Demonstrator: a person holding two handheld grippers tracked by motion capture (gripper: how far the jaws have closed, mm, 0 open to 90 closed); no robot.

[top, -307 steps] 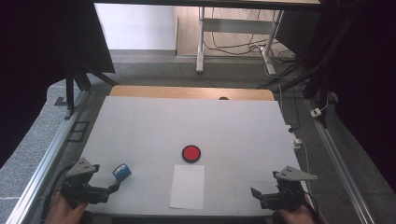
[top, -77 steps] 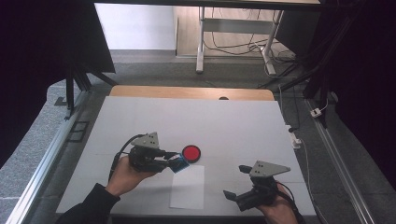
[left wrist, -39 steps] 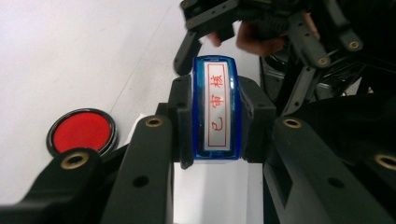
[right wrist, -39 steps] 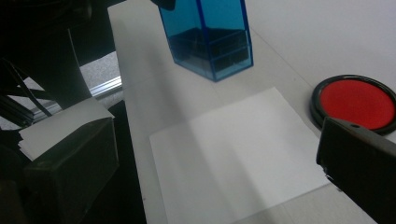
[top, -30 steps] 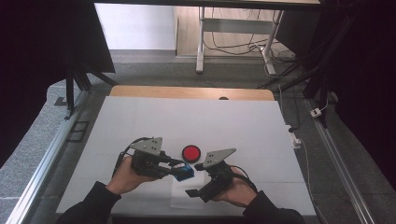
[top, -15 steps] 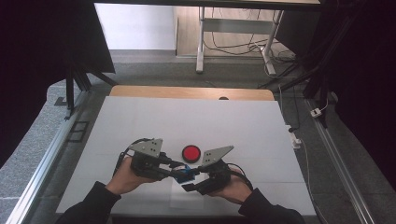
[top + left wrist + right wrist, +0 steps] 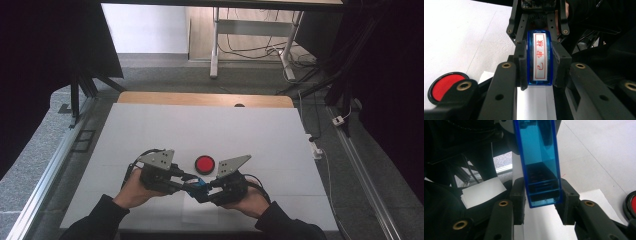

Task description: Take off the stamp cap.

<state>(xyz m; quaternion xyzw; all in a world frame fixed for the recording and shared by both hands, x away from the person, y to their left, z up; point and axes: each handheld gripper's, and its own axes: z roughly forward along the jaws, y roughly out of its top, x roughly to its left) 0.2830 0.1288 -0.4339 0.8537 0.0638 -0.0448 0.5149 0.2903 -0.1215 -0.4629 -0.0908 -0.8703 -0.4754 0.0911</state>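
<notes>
Both hands are now meeting mid-desk: the left gripper (image 7: 187, 186) is clamping the blue translucent plastic stamp (image 7: 540, 58), and the right gripper (image 7: 206, 192) jaws, just closing, are gripping its cap end above the white paper sheet (image 7: 482, 191). Uncapping and stamping are remaining.

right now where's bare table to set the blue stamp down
Free: the wide stretch from the red ink pad back to the wooden edge, and both side margins. Crowded: the near middle, where both grippers hold the blue stamp over the paper.
</notes>
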